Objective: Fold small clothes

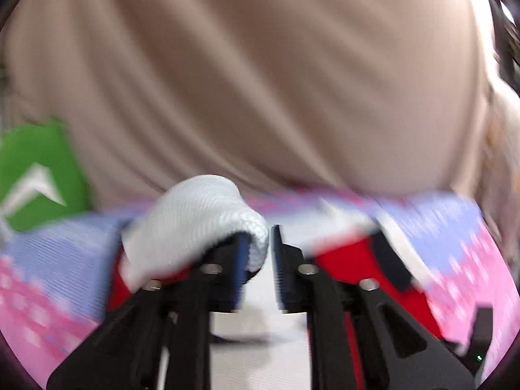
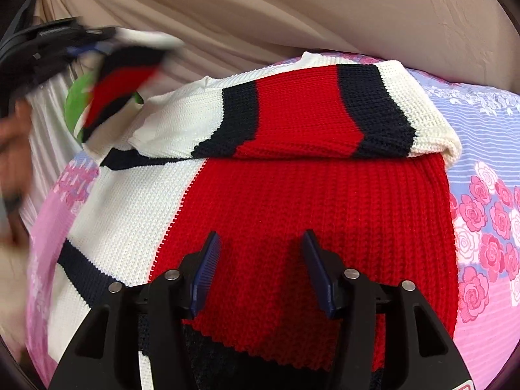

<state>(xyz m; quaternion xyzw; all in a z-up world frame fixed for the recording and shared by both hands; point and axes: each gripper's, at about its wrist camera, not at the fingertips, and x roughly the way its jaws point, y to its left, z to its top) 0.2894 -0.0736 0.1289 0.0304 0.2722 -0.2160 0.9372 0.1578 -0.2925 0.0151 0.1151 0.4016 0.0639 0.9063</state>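
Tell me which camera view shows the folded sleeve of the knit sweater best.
The right wrist view: the folded sleeve lies sharp across the sweater. The left wrist view shows only blurred red and white knit.

Backdrop: beige draped cloth (image 2: 292,9), deeply folded, filling the upper field in both views. Work surface: bedsheet (image 2: 487,195), lilac and pink stripes with rose print. Green object (image 1: 35,169) with white mark, far left, blurred.

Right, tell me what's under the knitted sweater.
Under the sweater lies a flowered pink and lilac cloth, showing on both sides. What that cloth covers, and anything beneath the sweater's middle, is hidden.
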